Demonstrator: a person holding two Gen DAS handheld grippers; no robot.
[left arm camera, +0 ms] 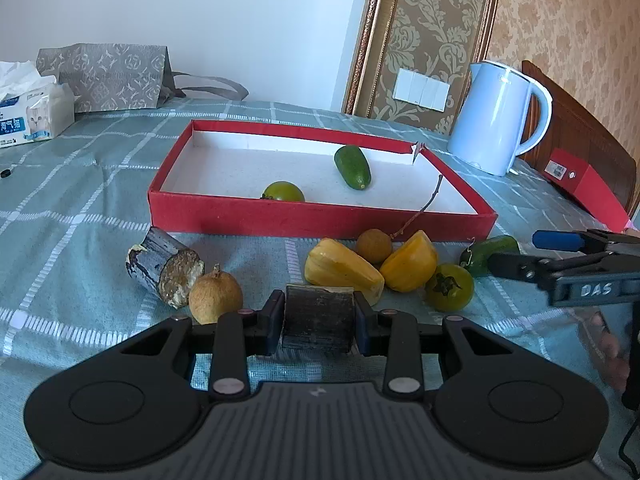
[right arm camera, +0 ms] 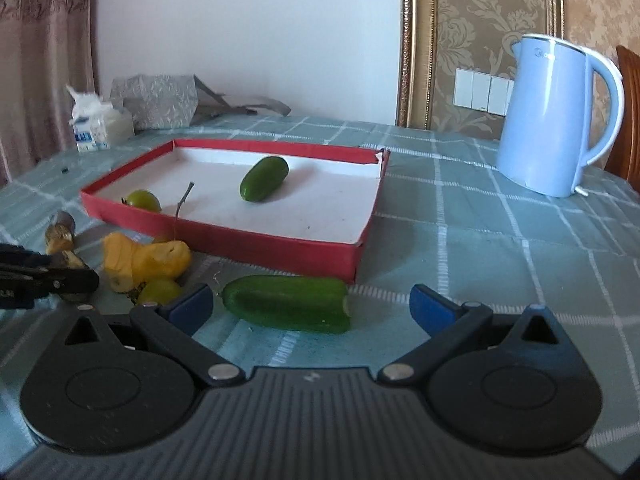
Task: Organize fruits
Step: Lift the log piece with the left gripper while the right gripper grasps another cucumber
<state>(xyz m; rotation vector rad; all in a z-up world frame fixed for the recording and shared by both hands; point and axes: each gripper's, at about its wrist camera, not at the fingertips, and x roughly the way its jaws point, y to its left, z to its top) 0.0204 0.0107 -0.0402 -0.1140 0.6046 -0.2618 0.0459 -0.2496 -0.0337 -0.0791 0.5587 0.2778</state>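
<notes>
dark cane chunk (left arm camera: pixel 318 318) pinched across its sides in left gripper (left arm camera: pixel 319 320), just above the cloth, near red box (left arm camera: pixel 320 222). looks stiff, probably heavy-ish. right gripper (right arm camera: pixel 311 304) spread wide around green cucumber piece (right arm camera: pixel 286 304); firm, smooth, grab mid-length.

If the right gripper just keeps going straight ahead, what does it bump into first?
Probably the green cucumber piece on the tablecloth, lying right between the open right gripper fingers. Behind it stands the red box.
</notes>
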